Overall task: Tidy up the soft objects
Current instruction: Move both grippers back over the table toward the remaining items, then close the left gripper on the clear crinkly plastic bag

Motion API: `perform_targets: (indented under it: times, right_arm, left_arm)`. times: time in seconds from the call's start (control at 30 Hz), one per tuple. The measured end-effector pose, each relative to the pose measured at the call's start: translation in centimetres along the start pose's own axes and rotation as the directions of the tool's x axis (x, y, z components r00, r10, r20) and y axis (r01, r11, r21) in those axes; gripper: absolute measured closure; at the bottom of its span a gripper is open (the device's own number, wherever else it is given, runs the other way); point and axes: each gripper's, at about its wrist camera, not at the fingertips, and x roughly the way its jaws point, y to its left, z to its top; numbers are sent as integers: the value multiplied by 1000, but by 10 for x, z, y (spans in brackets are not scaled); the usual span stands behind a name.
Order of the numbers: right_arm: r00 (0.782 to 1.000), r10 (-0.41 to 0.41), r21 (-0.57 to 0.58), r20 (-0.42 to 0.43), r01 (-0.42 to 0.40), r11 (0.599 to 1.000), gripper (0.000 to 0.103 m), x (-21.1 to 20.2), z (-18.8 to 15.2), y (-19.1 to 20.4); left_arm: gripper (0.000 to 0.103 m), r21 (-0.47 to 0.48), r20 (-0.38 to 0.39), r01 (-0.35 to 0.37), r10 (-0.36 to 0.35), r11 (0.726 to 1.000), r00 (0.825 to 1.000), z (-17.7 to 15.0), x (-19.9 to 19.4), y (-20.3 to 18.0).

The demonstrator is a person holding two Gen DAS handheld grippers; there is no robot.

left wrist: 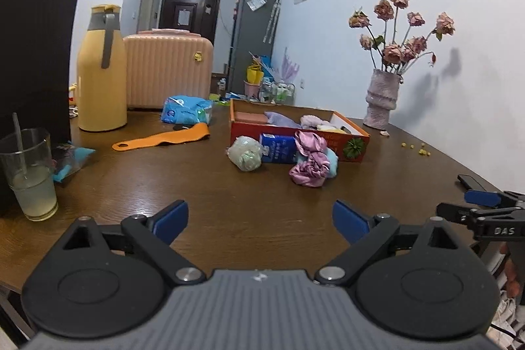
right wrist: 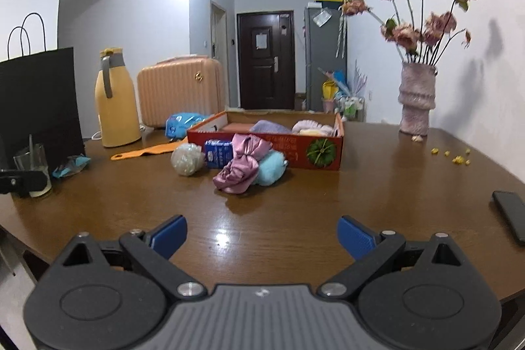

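A pink satin scrunchie (right wrist: 241, 164) lies on the brown surface (right wrist: 377, 195) just in front of a red cardboard box (right wrist: 295, 153), draped partly over a fluffy light-blue ball (right wrist: 270, 171). Beside them, to the left, stand a small blue tissue pack (right wrist: 217, 153) and a pale netted ball (right wrist: 187, 159), all close against the box's front wall. The box already holds a few soft things, among them a lilac cloth (right wrist: 267, 127) and a pale pink one (right wrist: 311, 125). Both tools hang low over the near edge of the surface, well short of the cluster: the left tool (left wrist: 261, 220) has its blue pads spread wide with nothing between them, and the right tool (right wrist: 262, 235) is likewise wide open and empty. The step in hand looks like the reach toward the loose items. It would go best to take the scrunchie first, since it lies on top, closing on its bunched middle so the slippery satin does not slide out, and lifting clear of the ball beneath before carrying it over the box wall. Off to the sides stand a yellow jug (right wrist: 116, 100), a glass of drink (left wrist: 29, 173), a vase of dried roses (right wrist: 416, 97) and a phone (right wrist: 512, 215), all well apart from the work.
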Motion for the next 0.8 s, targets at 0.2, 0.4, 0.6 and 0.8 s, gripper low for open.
perform_targets:
  times: [0.2,0.4,0.6,0.8]
  right_arm:
    - [1000,23,-4,-3,-23,1000,6,8,0,8]
    - [998,38,5,-57,-37,999,11,36,-3,15]
    - [997,36,11,-70,-36,999,12,71,5,21]
    - [994,61,30,-93,-59,998,22,112,23,23]
  left_arm:
    - [6,-6,-34,-13,13,1000,999,-4,20,1]
    - [6,-18,-76,-19,17,1000,997,-13,43,9]
    - [6,16,-133,-37,38,999,990,-4,88,18]
    - [6,74,-127,-31,40,997,991,26,145,19]
